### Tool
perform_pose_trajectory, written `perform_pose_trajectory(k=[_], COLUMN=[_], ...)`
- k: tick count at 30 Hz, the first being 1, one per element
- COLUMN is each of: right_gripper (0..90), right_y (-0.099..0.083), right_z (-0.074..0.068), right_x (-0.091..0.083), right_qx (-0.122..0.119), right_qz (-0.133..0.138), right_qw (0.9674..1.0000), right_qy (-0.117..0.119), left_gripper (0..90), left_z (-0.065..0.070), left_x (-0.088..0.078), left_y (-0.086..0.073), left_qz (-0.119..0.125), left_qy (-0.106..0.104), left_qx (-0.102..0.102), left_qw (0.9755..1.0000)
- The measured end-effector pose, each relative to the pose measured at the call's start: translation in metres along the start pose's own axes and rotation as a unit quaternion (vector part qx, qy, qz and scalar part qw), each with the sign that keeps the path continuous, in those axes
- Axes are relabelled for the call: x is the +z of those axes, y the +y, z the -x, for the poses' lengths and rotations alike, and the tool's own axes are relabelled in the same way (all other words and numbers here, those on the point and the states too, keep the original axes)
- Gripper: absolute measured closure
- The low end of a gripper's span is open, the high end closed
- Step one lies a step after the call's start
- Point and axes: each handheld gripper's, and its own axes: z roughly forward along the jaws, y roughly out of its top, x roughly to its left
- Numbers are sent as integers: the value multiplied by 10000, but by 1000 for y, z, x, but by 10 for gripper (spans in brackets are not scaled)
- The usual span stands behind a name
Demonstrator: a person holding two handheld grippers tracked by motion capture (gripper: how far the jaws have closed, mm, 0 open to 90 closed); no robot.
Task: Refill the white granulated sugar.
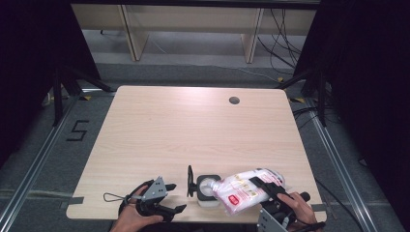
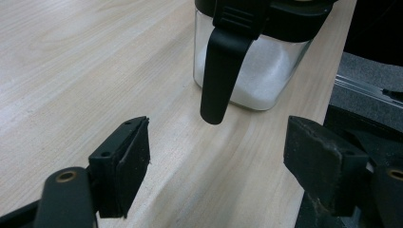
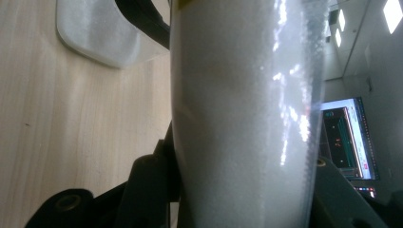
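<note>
A clear square jar (image 1: 208, 191) holding white granules stands near the table's front edge, its black lid (image 1: 190, 181) flipped up on its left side. My right gripper (image 1: 256, 186) is shut on a plastic bag of white granules (image 1: 246, 191) with pink and red print, tilted with its end over the jar's mouth. In the right gripper view the bag (image 3: 242, 118) sits between the jaws of my right gripper (image 3: 242, 190), the jar (image 3: 95, 33) beyond. My left gripper (image 1: 175, 197) lies left of the jar, open. Ahead of my left gripper (image 2: 216, 152) stands the jar (image 2: 256, 80) with its hanging black clasp (image 2: 221, 71).
The wooden table (image 1: 193, 130) has a round cable hole (image 1: 234, 100) at the back right. A thin black wire loop (image 1: 112, 197) lies by the left hand. The jar stands close to the front edge. A lit monitor (image 3: 347, 137) shows beyond the bag.
</note>
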Motion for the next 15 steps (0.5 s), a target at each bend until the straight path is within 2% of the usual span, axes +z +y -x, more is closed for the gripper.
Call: perform_pose_trajectory(k=[2,3,4,5,6,8,10,11,12,13,15], right_gripper=[626,626,626,626,627,628,629,629,630,630,631], right_y=[-1,-2,-3,-4,-5,-7,-9,-10,-11,-12,-15], right_z=[-1,-1,1,0,-2,1,0,2,1,2,0], right_x=[1,1,3,4,3,4,3,4,3,4,5], right_qx=[104,86,-57,21,237,168,397,356,512,488,742], right_qz=[17,33,101,112,87,130,144,203,190,221,235], right_qw=[9999,10000,9999,9999,9997,9998,9991,9992,9985,9986,9970], right_qy=[26,22,20,31,67,20,10,16,14,-5,-23], left_gripper=[232,232,232,232,232,233,232,233,233,232,232], left_z=[0,0,0,0,0,0,0,0,0,0,0], left_x=[0,0,0,0,-1,-1,-1,0,-1,-1,-1], left_y=[0,0,0,0,0,1,1,0,1,0,0], left_qz=[-9,-13,-5,-11,-14,-61,-61,-11,-59,-57,-69], left_qy=[13,11,8,13,13,16,17,13,16,16,5], left_qx=[1,-3,1,-4,-3,3,1,-6,-2,0,3], left_qw=[10000,10000,10000,10000,10000,10000,10000,10000,10000,10000,10000])
